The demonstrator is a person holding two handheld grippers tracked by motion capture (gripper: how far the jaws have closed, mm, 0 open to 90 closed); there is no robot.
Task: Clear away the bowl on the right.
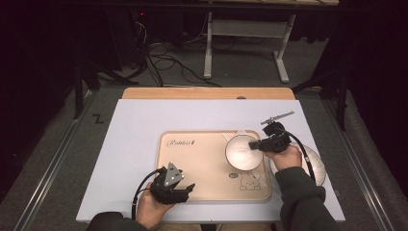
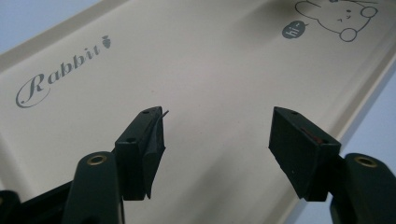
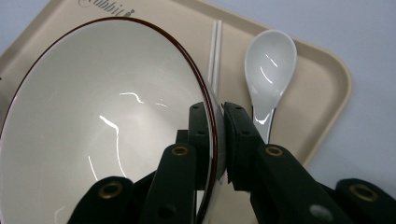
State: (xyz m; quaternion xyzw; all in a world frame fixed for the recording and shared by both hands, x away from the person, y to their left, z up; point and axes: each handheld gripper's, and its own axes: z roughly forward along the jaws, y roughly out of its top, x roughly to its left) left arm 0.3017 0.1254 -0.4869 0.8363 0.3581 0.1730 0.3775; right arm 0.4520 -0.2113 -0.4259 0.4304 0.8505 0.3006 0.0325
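White bowl [image 1: 243, 152], dark-rimmed, above beige tray's [image 1: 202, 163] right half, rim clamped between right gripper [image 1: 254, 144] jaws. Left gripper [image 1: 188, 189], jaws apart, empty, over tray's near edge.

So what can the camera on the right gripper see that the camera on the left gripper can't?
Right gripper view: a white bowl with a dark red rim, pinched at its rim between that gripper's jaws, plus a white soup spoon and a pair of white chopsticks lying on the tray.

Left gripper view: the open jaws of the left gripper with nothing between them, above a bare stretch of tray, and a rabbit drawing saying "hi".

Both: the beige tray with its "Rabbit" lettering.
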